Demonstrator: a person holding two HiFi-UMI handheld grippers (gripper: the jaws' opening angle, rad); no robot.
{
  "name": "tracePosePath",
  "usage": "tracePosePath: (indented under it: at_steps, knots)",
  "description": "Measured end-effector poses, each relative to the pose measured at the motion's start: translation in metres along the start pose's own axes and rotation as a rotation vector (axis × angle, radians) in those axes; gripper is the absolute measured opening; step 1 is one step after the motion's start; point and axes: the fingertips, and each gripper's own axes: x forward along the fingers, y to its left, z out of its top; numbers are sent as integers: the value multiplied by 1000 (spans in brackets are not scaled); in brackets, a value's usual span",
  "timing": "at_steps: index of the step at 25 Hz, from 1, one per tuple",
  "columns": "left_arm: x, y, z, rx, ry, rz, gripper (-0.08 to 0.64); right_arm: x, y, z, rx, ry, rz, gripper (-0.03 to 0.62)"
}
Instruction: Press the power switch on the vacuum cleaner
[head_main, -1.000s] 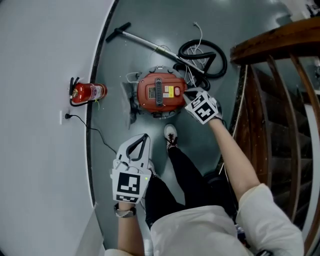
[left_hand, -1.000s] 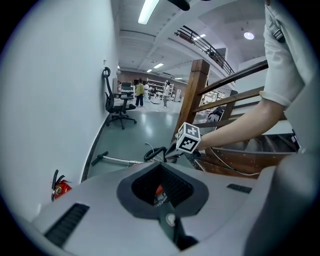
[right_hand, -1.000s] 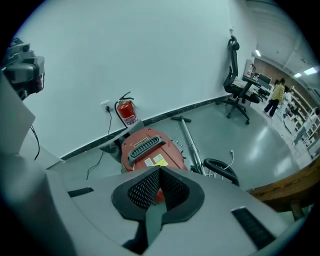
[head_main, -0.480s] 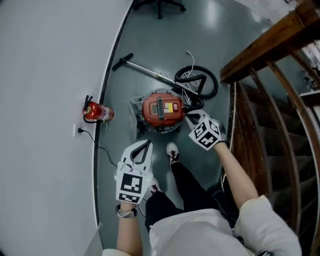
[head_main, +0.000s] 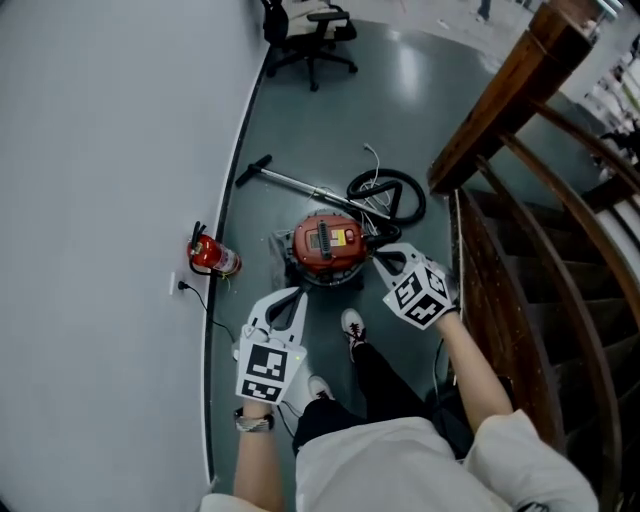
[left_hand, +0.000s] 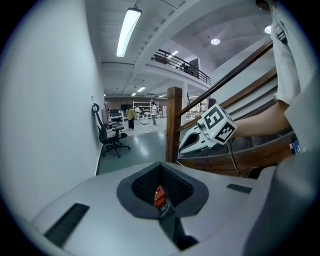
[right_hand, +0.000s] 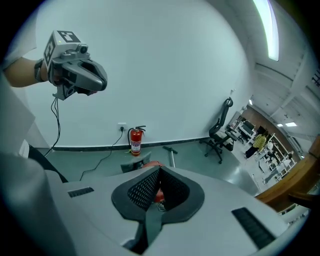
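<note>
The vacuum cleaner (head_main: 327, 243), red with a black handle on top, stands on the grey floor near the white wall (head_main: 100, 180). Its black hose (head_main: 388, 196) lies coiled behind it, and the wand (head_main: 290, 181) lies on the floor beside the hose. I cannot make out the power switch in any view.

My left gripper (head_main: 291, 297) hangs over the floor on the near side of the vacuum cleaner, apart from it. Its jaws are pressed together and hold nothing. In the head view my right gripper (head_main: 384, 261) shows just beside the right edge of the vacuum cleaner. Its jaws are also together, with nothing between them.

A red fire extinguisher (head_main: 212, 257) stands by the wall, and a wooden stair railing (head_main: 505, 95) is on my right.
</note>
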Motion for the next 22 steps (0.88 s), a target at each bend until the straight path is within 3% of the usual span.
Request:
tracePosePath:
  at_steps: [14,22]
  knots:
    - [-80,-61,46,122,-113,-25,-2,-161,48,38,-5,-131,-143,28]
    - [-121,-101,80,263,-169,-45,-2,-251,79,65,-45,-222,-199,28]
